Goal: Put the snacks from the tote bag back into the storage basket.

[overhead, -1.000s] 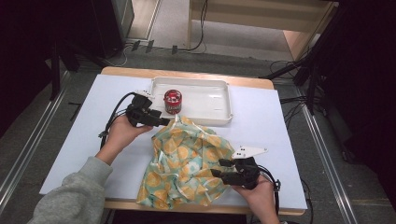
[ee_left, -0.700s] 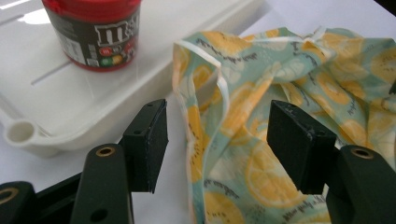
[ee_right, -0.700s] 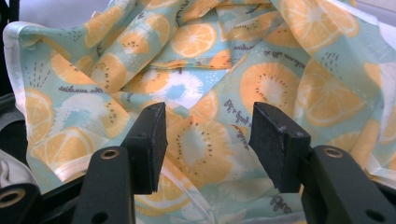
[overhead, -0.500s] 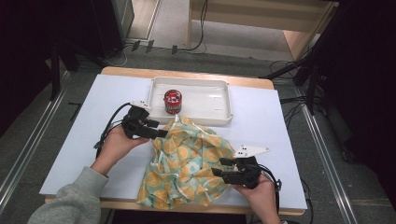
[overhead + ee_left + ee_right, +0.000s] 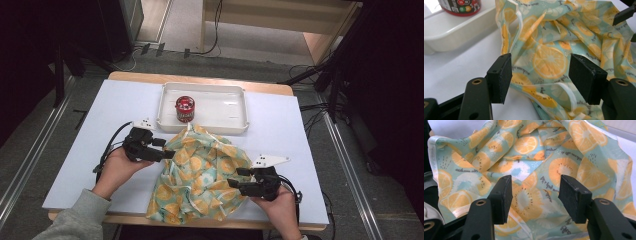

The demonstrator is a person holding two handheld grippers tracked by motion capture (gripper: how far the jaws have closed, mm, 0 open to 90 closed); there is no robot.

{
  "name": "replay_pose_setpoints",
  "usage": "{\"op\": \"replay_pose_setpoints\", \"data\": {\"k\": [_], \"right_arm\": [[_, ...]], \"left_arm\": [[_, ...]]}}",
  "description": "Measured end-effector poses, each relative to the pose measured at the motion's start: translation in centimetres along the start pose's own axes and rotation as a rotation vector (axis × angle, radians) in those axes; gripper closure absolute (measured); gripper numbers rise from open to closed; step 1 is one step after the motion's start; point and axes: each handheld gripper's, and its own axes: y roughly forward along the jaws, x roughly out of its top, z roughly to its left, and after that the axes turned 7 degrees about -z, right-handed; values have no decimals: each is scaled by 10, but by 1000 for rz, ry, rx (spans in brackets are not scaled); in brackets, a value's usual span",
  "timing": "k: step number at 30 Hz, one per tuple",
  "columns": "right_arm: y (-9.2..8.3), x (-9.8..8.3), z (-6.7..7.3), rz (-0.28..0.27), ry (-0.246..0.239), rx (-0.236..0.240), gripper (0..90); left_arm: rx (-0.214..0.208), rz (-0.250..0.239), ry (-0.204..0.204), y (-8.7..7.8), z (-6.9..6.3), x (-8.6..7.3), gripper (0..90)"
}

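cloth (image 5: pixel 202 177) | teal, orange-slice print (white hem) | crumpled heap

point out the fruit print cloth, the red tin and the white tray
fruit print cloth (image 5: pixel 202 175), high view, middle of the crumpled fabric
red tin (image 5: pixel 185 109), high view, its side
white tray (image 5: pixel 235 125), high view, near rim

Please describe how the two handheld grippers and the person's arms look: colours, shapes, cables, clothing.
Both the left gripper and the right gripper are black, with two flat rectangular textured pads each. Each carries a light three-cornered plate and trails a black cable. The left arm wears a grey sleeve.
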Motion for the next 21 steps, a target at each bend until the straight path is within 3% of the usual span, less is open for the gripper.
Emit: {"op": "replay_pose_setpoints", "data": {"k": [8,21], "right_arm": [[2,1,-2,-1,-7,6,446],[4,2,-1,0,1,16,441]], "left_arm": [[10,-31,-6,-6,-4,-17,353],[16,-21,3,-4,0,-27,353]]}}
